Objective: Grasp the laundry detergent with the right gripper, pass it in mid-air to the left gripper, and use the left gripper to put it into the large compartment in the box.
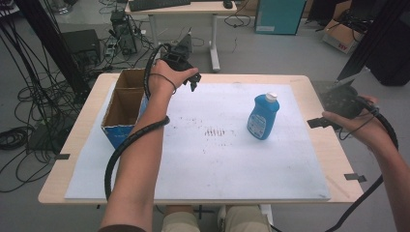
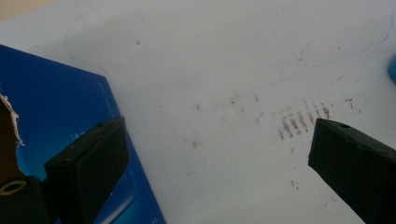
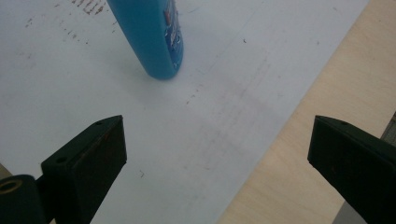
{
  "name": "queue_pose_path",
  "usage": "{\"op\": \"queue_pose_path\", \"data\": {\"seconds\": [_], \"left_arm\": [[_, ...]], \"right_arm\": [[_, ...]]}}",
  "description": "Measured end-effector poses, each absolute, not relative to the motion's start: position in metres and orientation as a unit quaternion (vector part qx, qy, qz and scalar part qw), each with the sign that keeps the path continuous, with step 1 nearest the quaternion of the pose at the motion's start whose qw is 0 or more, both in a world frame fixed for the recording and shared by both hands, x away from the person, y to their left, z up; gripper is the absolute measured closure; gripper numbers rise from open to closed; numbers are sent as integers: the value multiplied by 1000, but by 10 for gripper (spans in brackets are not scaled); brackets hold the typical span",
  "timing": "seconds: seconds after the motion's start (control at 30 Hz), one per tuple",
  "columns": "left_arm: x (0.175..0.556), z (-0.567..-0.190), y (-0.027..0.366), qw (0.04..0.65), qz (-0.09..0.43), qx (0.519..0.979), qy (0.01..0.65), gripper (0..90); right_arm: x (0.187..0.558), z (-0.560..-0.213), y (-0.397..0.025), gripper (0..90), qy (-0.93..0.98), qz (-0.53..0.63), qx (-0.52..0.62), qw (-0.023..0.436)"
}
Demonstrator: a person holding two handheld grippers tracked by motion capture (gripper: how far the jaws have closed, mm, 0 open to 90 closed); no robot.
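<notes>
A blue bottle [image 1: 263,116] with a white cap stands upright on the white sheet [image 1: 217,159], right of centre. Its lower body [image 3: 149,37] appears at the top of the right gripper view, ahead of the jaws and apart from them. My right gripper [image 1: 321,108] hovers over the table's right edge, open and empty [image 3: 217,135]. At the far left, my left gripper [image 1: 194,82] hangs beside the cardboard box [image 1: 123,108]. It is open too, with nothing between its jaws [image 2: 217,140]. The box's blue wall [image 2: 56,107] lies by its left jaw.
The box is open-topped, brown inside, with two compartments. Brown smudges [image 1: 215,131] mark the middle of the sheet. Bare wooden table [image 3: 327,93] borders the sheet on the right. Beyond the table stand a desk [image 1: 183,9], cables and boxes on the floor.
</notes>
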State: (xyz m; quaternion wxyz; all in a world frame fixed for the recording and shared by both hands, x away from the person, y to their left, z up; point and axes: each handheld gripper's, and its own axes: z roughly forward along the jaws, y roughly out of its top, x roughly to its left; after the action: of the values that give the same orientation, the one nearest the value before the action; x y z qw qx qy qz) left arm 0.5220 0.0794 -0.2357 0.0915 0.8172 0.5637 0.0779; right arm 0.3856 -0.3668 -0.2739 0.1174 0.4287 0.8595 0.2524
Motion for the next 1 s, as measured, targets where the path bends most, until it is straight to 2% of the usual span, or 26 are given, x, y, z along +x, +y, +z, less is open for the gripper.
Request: {"op": "queue_pose_path", "data": {"seconds": [0.47,1.0], "left_arm": [[522,-234,78,91,80,822,556,56],[522,-237,79,88,80,823,555,56]], "right_arm": [[369,-307,-355,40,848,305,410,143],[374,-337,-335,31,825,381,388,155]]}}
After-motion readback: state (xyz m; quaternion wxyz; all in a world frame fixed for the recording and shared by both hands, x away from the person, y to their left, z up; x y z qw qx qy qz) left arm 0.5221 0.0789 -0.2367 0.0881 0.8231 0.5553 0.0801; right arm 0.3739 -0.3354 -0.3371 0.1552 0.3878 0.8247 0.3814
